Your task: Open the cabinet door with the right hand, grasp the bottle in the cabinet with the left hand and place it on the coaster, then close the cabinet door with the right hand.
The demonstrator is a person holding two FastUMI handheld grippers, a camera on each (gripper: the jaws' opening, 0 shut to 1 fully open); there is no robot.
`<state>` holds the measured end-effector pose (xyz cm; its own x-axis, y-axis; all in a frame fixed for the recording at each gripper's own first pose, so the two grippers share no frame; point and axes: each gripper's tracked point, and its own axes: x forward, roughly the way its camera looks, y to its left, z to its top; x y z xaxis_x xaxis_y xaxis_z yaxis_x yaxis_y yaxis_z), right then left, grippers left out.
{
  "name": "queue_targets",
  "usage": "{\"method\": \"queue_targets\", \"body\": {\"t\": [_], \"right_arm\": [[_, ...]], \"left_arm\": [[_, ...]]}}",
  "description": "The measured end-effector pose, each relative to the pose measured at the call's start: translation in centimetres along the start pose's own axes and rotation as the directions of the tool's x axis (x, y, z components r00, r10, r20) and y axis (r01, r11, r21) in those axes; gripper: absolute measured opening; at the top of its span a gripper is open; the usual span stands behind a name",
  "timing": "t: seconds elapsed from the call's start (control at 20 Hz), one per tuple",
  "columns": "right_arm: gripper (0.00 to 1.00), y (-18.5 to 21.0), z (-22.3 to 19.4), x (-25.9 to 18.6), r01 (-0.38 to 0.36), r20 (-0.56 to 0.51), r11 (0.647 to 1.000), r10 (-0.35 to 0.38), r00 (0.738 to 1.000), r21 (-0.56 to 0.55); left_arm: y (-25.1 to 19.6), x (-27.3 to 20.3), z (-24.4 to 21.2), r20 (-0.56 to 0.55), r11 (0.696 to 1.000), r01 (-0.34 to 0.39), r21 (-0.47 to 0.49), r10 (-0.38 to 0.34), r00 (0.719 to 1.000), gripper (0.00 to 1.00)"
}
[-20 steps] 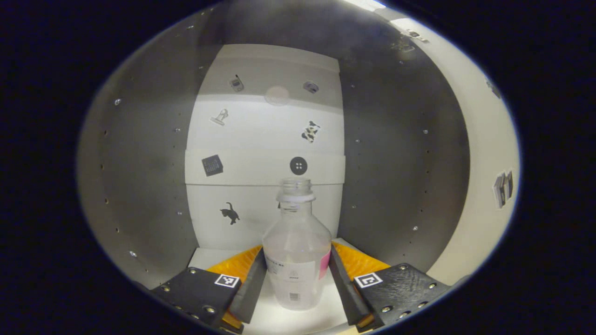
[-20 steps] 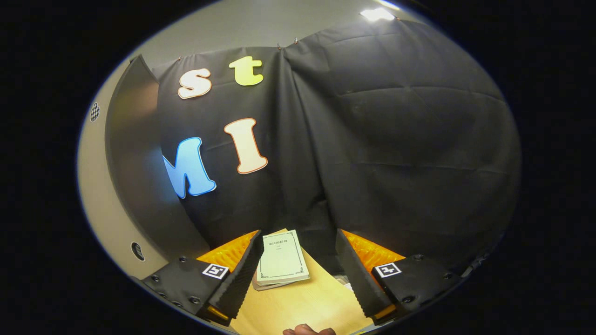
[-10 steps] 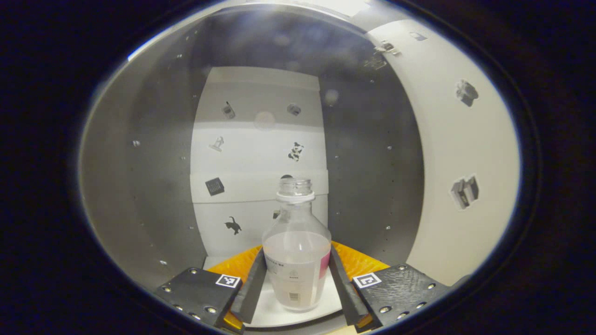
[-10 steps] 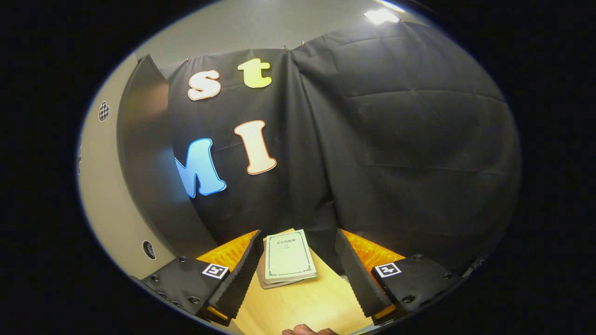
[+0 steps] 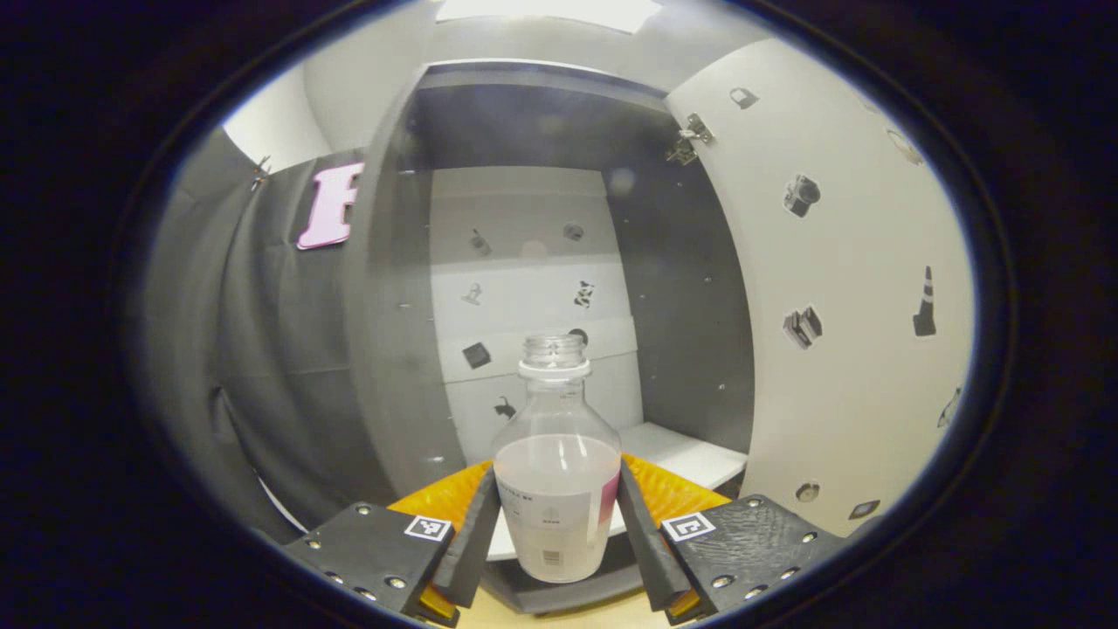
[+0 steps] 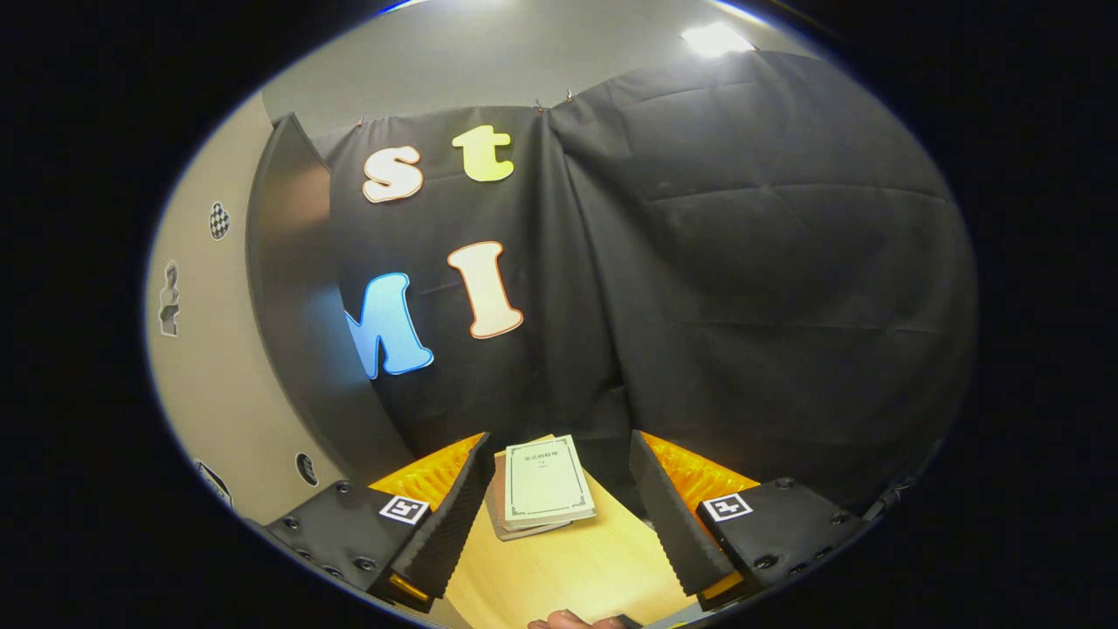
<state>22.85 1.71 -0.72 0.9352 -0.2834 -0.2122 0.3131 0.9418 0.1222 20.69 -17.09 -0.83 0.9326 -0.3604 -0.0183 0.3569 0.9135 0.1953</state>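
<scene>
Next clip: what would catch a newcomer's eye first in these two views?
In the left gripper view, the clear bottle, capless and part full of pale liquid, stands clamped between the left tongs, in front of the open cabinet. Its white door, dotted with small stickers, is swung out to the right. In the right gripper view, the open right tongs frame a pale book on the wooden table.

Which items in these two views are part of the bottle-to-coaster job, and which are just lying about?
Part of the job:
- bottle, clamped in the left gripper
- cabinet, with its door swung open
- right gripper, open with nothing in it

Just lying about:
- books stacked on the wooden table
- stickers on the door and the cabinet's back wall
</scene>
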Motion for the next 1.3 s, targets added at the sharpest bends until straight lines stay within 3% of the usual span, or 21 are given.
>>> {"method": "queue_targets", "body": {"t": [0.5,0.85,1.3], "right_arm": [[0.98,2.7,0.8,-1.5,-0.069,-0.010,0.997,0.069,0.998,-0.024],[0.98,2.4,1.3,-2.6,-0.065,-0.023,0.995,0.064,0.998,-0.074],[0.98,0.5,2.3,-4.4,0.011,-0.010,1.000,-0.011,1.000,0.000]], "left_arm": [[6.9,-10.1,-11.2,-0.043,0.986,-0.163,-0.021,0.162,0.986,0.71],[9.1,-14.7,-20.3,-0.101,0.946,-0.311,-0.096,0.301,0.948,0.71],[9.2,-15.7,-29.8,-0.185,0.937,-0.335,-0.101,0.313,0.932,0.72]]}}
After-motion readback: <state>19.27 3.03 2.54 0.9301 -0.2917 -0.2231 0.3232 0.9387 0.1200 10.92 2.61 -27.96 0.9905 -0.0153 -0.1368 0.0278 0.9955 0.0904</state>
